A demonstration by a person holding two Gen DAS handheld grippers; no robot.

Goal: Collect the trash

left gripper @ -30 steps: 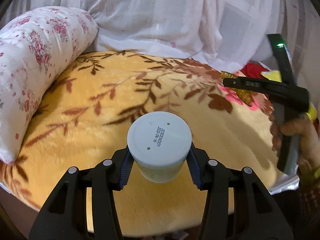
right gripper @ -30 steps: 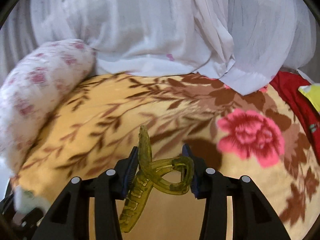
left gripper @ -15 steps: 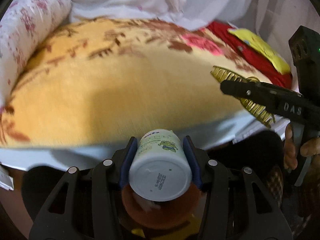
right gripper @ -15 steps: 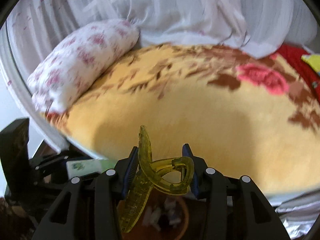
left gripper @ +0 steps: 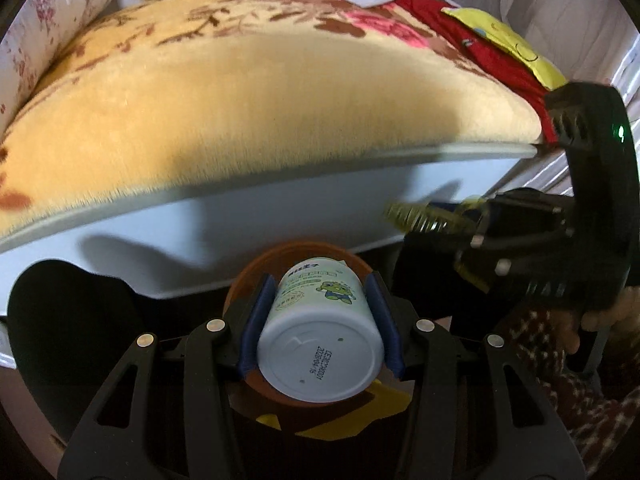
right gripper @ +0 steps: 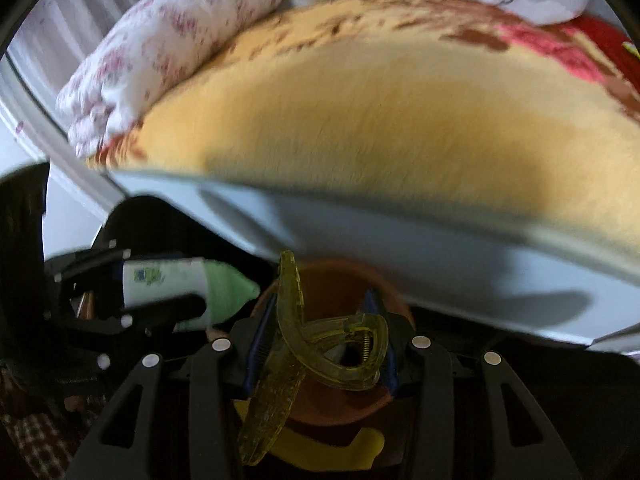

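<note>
Item: white cup (left gripper: 320, 344), printed with a green cartoon figure, base turned toward the left wrist camera. It is clamped between the blue-padded fingers (left gripper: 256, 332) of the left gripper (left gripper: 320, 328), both pads pressed on its sides. It is held tilted above an orange-brown bin (left gripper: 304, 252), whose rim is seen behind and below it. In the right wrist view the same cup (right gripper: 160, 284) is seen side-on at the left, a pale green top at its far end.

Item: translucent yellow hair claw clip (right gripper: 316, 344). It is gripped between the fingers (right gripper: 256, 344) of the right gripper (right gripper: 320, 344), one toothed arm raised, the other hanging below the fingers. It is held over the opening of the orange-brown bin (right gripper: 340, 276). In the left wrist view the clip (left gripper: 424, 216) is blurred, at the right, projecting from the right gripper (left gripper: 480, 232).

Item: a yellow object (right gripper: 320, 452) is seen just under the bin in both views; its nature cannot be told.

Surroundings: a bed with a pale frame edge (left gripper: 280, 224) is seen behind the bin, covered by a yellow blanket (left gripper: 260, 92) with brown leaf and pink flower pattern. A floral bolster pillow (right gripper: 160, 52) lies at its left, and red cloth (left gripper: 492, 60) at its right. A hand (left gripper: 604, 316) and a checked sleeve (left gripper: 560, 360) are seen on the right gripper's handle.
</note>
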